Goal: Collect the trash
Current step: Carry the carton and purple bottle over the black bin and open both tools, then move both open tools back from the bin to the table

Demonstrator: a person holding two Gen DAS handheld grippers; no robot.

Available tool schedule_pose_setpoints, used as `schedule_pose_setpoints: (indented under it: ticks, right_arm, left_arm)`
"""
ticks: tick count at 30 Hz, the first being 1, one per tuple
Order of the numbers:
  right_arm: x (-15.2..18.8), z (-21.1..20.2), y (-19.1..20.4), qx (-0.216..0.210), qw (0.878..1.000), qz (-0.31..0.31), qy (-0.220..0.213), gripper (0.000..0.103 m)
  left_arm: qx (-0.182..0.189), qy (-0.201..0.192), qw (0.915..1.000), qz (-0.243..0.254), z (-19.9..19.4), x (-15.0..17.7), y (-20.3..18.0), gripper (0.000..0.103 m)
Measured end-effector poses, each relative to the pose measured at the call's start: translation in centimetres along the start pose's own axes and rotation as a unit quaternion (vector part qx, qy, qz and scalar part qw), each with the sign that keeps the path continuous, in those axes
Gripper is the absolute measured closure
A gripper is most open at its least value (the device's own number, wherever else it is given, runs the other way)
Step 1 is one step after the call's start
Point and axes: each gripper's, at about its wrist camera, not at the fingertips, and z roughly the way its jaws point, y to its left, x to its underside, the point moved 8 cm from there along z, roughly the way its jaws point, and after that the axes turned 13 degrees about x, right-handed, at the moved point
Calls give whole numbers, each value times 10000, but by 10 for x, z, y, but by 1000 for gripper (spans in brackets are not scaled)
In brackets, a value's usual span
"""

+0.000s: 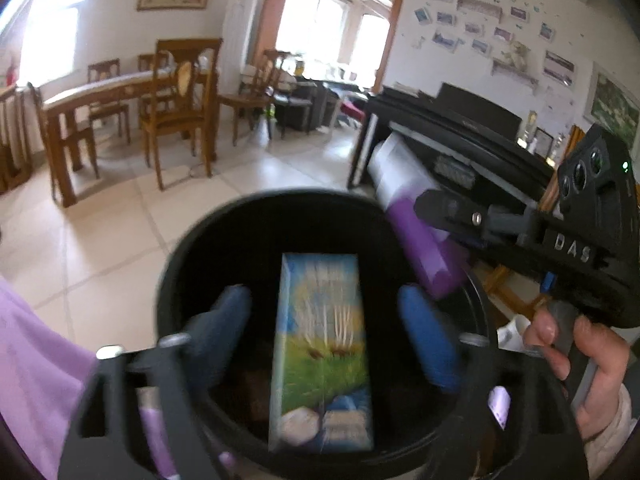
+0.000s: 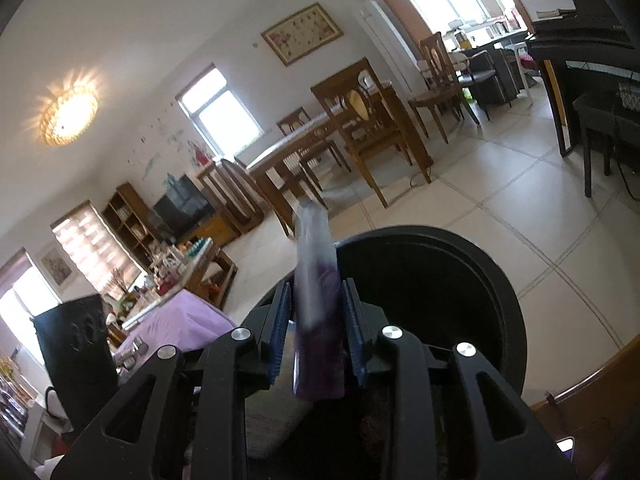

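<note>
Black bin (image 1: 188, 248): one carton (image 1: 322, 354), one purple pack (image 2: 320, 320).

One black bin (image 1: 176, 264) is sitting near, one blue-green carton (image 1: 322, 352) is lying between two blue fingers (image 1: 224, 332), and one purple-white carton (image 1: 416, 232) is hanging at its right rim. Far left, one wooden table (image 1: 100, 94) is standing.

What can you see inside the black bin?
Inside the black bin a landscape-printed carton drops between the open left gripper fingers. Dark scraps lie beneath; the carton hides the rest.
</note>
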Motion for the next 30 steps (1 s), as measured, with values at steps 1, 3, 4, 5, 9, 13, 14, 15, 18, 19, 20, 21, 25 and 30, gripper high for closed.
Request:
schedule_pose_setpoints:
  ticks: [1,3,4,5,9,13,14,15,18,19,20,21,25,30]
  right_arm:
    - [0,-2,0,3,10000,7,-14,35]
    - [-2,-10,-1,91,9997,36,-210,10]
    - [-4,-13,0,92,9995,6,-299,10]
    - [-5,-16,2,115,9993,-84,-342,10]
    - [-7,-21,7,149,9990,-141,-408,5]
    - [-1,-19,17,226,9990,-237,-300,5]
    - [0,-17,22,233,9990,-265,-260,5]
    - [2,-16,26,233,9991,-298,-213,5]
    - [12,-10,44,191,9988,-458,-42,5]
    - [15,-7,53,177,9984,-529,17,5]
    - [18,-5,60,149,9981,-590,62,5]
    - [22,-4,71,95,9976,-670,116,5]
    - [41,5,116,-148,9943,-998,339,5]
    - [72,17,184,-619,9853,-1445,670,5]
  left_arm:
    - [-18,-69,10000,14,-5,-1,1,10]
    - [-68,-129,9999,47,-17,-3,2,8]
    - [-107,-167,9998,60,-23,-4,3,7]
    - [-140,-218,9996,78,-30,-4,3,7]
    - [-289,-396,9988,61,-64,-3,11,6]
    - [-483,-650,9967,-77,-109,0,26,6]
    - [-524,-698,9961,-112,-118,2,30,6]
    - [-610,-766,9951,-153,-132,4,36,6]
    - [-943,-957,9906,-261,-175,13,57,6]
    - [-1048,-1032,9886,-314,-191,17,66,6]
    - [-1144,-1108,9865,-368,-206,19,73,6]
    - [-1261,-1210,9836,-436,-225,24,82,6]
    - [-1776,-1439,9711,-681,-295,46,119,6]
    - [-2611,-1551,9465,-1089,-386,89,175,6]
